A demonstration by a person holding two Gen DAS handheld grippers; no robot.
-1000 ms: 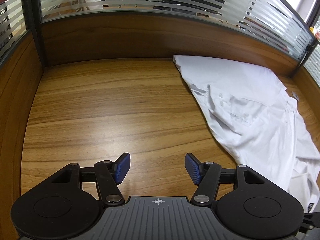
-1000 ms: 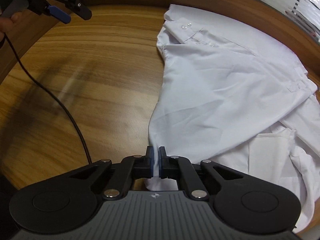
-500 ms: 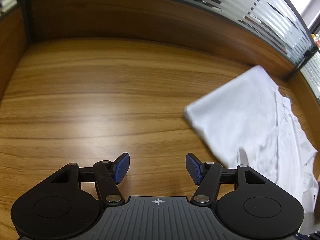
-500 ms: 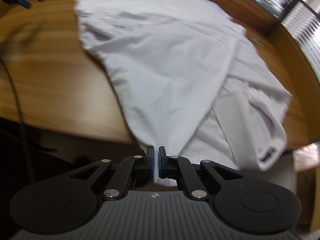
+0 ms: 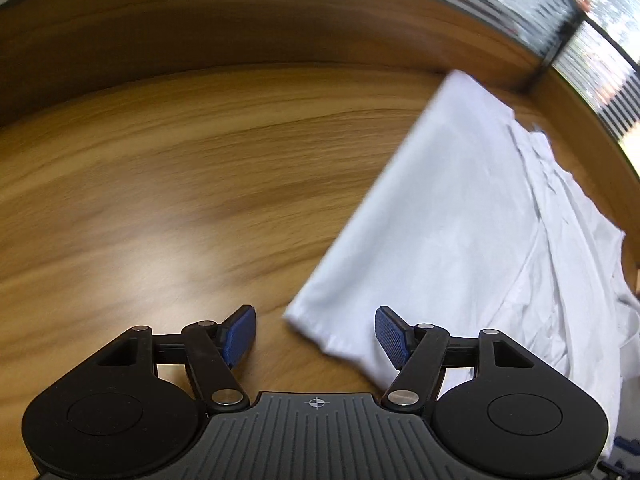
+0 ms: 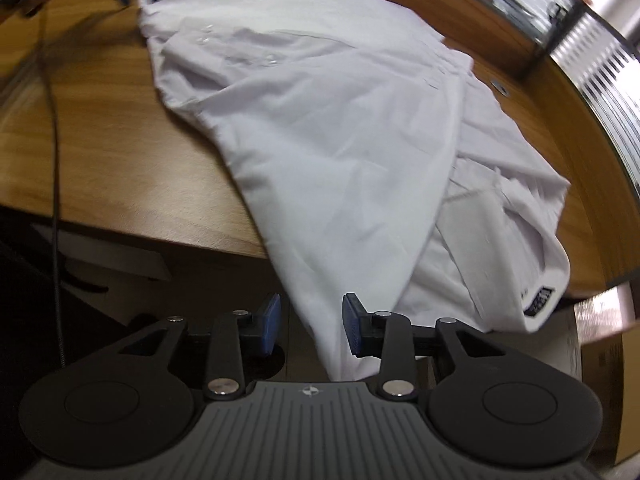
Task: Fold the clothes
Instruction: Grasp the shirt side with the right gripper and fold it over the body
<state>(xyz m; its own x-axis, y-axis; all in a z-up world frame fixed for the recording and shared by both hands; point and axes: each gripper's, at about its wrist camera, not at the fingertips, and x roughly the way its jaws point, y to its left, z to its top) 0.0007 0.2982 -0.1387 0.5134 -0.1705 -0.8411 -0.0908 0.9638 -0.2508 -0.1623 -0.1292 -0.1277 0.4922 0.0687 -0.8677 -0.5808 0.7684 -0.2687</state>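
A wood-grain worktop [image 5: 168, 184] with a low wooden back wall and striped frosted glass [image 6: 592, 60] above it carries a white shirt [image 6: 328, 128], spread over its right part with one end trailing off the near edge. The right tongs [image 6: 311, 322] have just been opening and stand parted, that trailing cloth hanging between the blue pads unpinched. The left tongs [image 5: 315, 334] are spread wide over a shirt corner [image 5: 316, 320], gripping nothing.

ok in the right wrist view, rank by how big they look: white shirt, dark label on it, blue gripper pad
1. white cotton shirt
2. blue rubber pad, though it sits nearest the camera
3. dark woven label
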